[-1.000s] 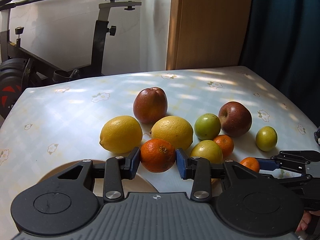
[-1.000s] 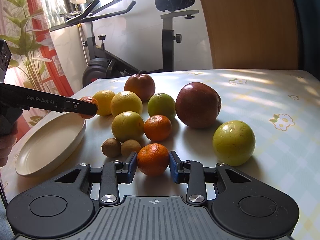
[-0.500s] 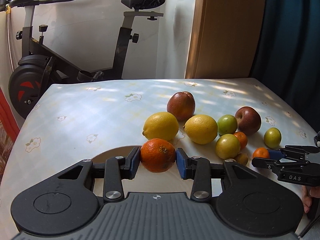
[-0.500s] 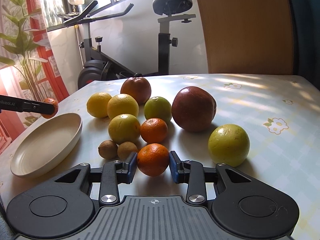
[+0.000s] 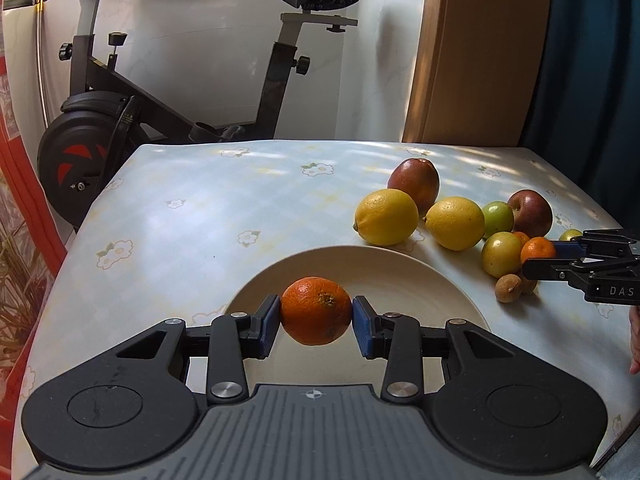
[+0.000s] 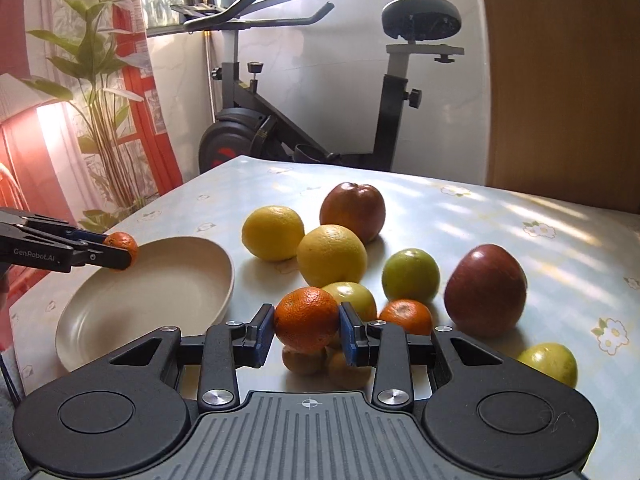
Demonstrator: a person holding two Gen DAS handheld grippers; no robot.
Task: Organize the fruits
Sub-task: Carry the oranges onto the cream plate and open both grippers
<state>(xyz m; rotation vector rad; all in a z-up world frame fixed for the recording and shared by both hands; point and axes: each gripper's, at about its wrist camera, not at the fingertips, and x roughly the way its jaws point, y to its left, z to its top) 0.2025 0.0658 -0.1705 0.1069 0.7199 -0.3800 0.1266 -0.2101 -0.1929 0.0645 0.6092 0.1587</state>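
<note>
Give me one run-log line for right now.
left tool: shut on orange, over plate | right tool: shut on second orange, above fruit pile | plate: nothing on it

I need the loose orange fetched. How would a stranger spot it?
Find the fruit pile right of the plate. The orange lies on the table between a green fruit and the right gripper. It is the only orange in no jaws.

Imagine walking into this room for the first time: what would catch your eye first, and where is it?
Two bright round oranges, each clamped in black tongs: the left tongs hold one orange over the shallow cream plate, the right tongs hold another orange above the fruit pile. Beside the plate, two yellow lemons and dark red apples crowd the flowered tablecloth.
</note>
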